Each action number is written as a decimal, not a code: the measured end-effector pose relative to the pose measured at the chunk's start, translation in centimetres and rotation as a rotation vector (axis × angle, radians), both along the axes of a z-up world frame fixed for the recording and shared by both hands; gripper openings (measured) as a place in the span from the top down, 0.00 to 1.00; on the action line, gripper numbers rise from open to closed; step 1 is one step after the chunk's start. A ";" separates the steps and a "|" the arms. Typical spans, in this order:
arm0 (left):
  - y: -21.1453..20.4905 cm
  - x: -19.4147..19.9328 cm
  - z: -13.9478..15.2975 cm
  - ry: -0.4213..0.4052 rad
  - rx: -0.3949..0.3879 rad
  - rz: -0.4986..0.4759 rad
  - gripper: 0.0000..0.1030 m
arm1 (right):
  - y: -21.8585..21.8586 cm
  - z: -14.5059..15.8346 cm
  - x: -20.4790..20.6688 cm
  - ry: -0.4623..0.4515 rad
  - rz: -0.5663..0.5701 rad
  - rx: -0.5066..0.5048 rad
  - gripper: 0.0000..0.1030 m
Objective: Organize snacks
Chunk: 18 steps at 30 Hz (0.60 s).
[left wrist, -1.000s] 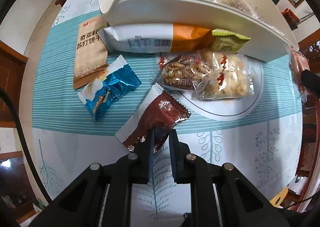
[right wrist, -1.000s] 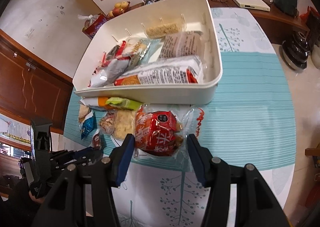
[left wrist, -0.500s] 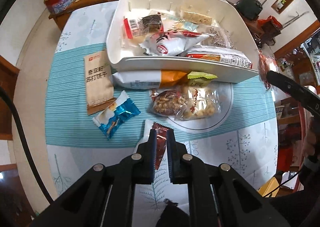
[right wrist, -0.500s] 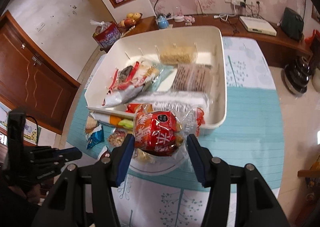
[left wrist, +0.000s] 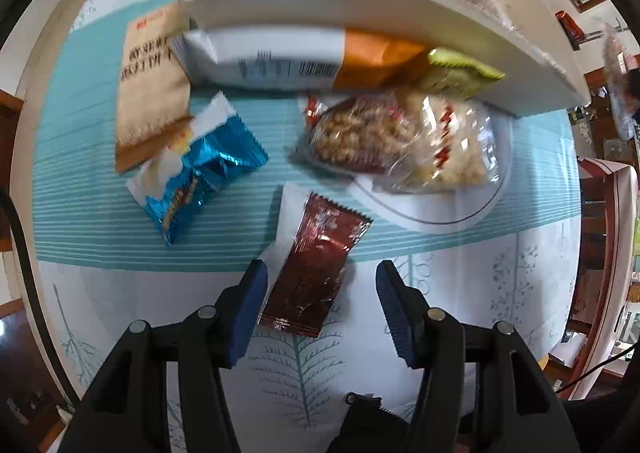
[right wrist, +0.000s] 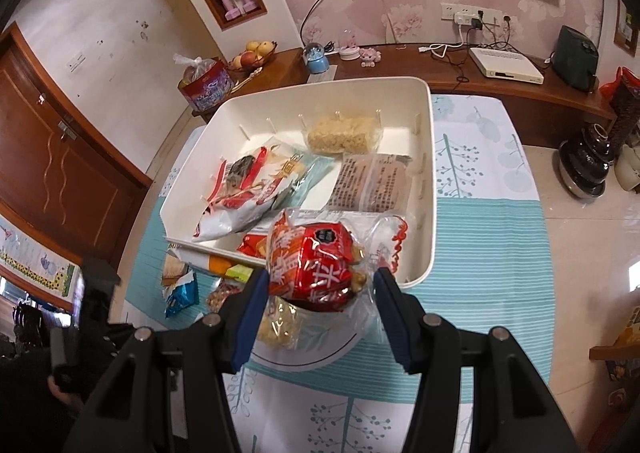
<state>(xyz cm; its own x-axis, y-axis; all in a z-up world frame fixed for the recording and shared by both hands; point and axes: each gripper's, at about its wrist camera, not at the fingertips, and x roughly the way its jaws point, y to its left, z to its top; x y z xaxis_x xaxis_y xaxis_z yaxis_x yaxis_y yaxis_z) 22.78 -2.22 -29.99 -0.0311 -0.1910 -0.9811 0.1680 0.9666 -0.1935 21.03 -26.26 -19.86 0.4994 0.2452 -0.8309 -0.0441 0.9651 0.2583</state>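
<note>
My left gripper point(left wrist: 320, 297) is open, low over the table, with a dark red snack packet point(left wrist: 316, 265) lying loose between its fingers. My right gripper point(right wrist: 318, 301) is shut on a red snack bag point(right wrist: 312, 261) in clear wrap and holds it in the air above the near rim of the white bin point(right wrist: 428, 181). The bin holds several snacks. The white bin point(left wrist: 360, 5) also shows at the top of the left wrist view.
On the table lie a blue packet point(left wrist: 200, 181), a brown cracker pack point(left wrist: 152, 93), a white-and-orange pack point(left wrist: 300, 61), a green packet point(left wrist: 460, 73) and two clear nut bags point(left wrist: 400, 137) on a white plate point(left wrist: 440, 209). A wooden sideboard point(right wrist: 500, 93) stands behind.
My left gripper dropped back to the table, opened and let go of the dark red packet. My right gripper rose further with the red bag, above the bin's near rim.
</note>
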 end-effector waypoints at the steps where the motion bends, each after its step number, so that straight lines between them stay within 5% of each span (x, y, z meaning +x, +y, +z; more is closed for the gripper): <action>1: 0.0 -0.1 -0.3 0.002 0.002 -0.003 0.46 | 0.0 0.1 0.0 -0.003 -0.004 -0.002 0.47; 18: 1.6 -0.3 -0.9 -0.029 -0.019 0.006 0.64 | -0.2 0.6 -0.5 -0.018 -0.009 -0.016 0.47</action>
<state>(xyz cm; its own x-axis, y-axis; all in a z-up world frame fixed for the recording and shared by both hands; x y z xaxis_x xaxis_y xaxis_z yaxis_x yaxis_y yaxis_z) 22.44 -0.65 -30.90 -0.0012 -0.2099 -0.9777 0.1676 0.9639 -0.2071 20.54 -26.45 -19.31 0.5164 0.2274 -0.8256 -0.0402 0.9695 0.2418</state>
